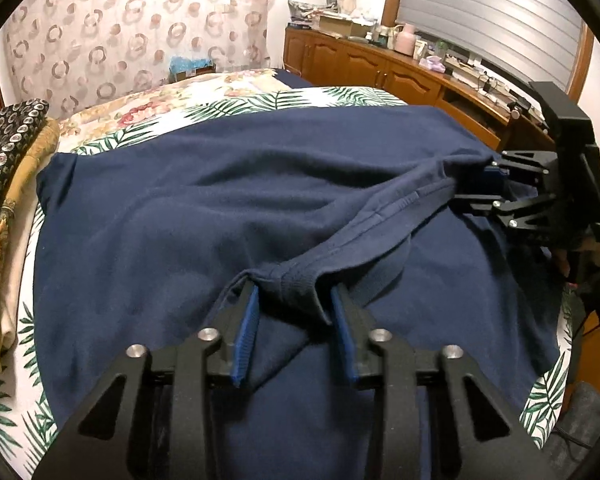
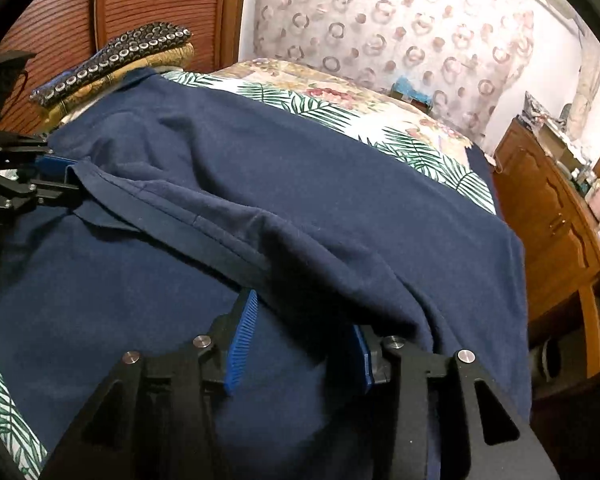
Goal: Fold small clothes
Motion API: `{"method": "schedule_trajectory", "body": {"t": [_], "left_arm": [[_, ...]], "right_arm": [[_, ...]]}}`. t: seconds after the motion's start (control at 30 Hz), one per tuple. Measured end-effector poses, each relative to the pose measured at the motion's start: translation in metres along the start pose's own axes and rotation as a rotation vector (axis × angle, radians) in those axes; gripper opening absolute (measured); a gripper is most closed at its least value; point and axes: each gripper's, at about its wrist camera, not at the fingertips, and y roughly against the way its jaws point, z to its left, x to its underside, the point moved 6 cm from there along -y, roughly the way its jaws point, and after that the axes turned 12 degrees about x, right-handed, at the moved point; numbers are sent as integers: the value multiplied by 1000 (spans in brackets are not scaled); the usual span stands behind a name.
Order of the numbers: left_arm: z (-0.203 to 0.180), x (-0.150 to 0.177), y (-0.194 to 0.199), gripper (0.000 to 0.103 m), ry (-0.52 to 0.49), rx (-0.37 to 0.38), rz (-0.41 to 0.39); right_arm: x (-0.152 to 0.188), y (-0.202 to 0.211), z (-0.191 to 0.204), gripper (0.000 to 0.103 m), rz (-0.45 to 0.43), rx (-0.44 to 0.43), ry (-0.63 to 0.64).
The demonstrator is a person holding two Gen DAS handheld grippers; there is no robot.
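A: Where does the navy polo shirt lie?

B: Spread across the bed, over a palm-leaf sheet. One edge is drawn into a raised ridge running from the left tongs toward 2 o'clock, ending at the right tongs.

A: State of the left tongs?

B: Narrowly parted. A ribbed fold of the shirt sits between the blue pads; whether they press on it cannot be told.

A: And the right tongs?

B: In their own view the jaws stand moderately apart, with shirt fabric draped between and over the pad at 3 o'clock. No firm pinch is visible.

A: Surroundings?

B: Folded patterned cloths stacked at 9 o'clock of the left view; a wooden cabinet at 1 o'clock; a ring-patterned curtain behind the bed.
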Motion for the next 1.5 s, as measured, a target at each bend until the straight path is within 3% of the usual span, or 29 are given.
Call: {"method": "schedule_trajectory", "body": {"t": [0.07,0.13,0.47,0.6,0.77,0.83,0.9,0.97,1.0,1.07,1.27,1.5], "left_arm": [[0,-2,2,7,-3,-12,-7],[-4,-3,8,5,-13,-4,-25],[-46,0,77,5,-82,21,-154],[-56,14,91,5,-74,38,-154],[-50,36,83,5,-18,36,-110],[-47,41,81,10,-7,40,-100],[-41,45,85,31,9,27,-107],[-33,45,93,42,27,18,-129],[-29,45,97,42,37,10,-139],[-18,45,105,43,55,-23,-158],[30,51,115,43,132,-126,-165],[60,67,109,51,192,-184,-142]], "right_arm": [[5,0,-6,12,-8,25,-3],[6,2,-7,6,-7,-11,-19],[37,88,-7,5,-122,-144,-106],[54,116,-3,5,-119,-194,-111],[75,111,-8,5,-62,-209,-146],[80,108,-12,8,-52,-201,-158],[84,106,-20,17,-48,-176,-179],[87,109,-31,30,-50,-148,-202],[88,110,-36,40,-54,-127,-213],[92,114,-49,45,-65,-73,-230],[112,100,-94,45,-20,103,-313],[133,68,-122,45,51,140,-445]]}}
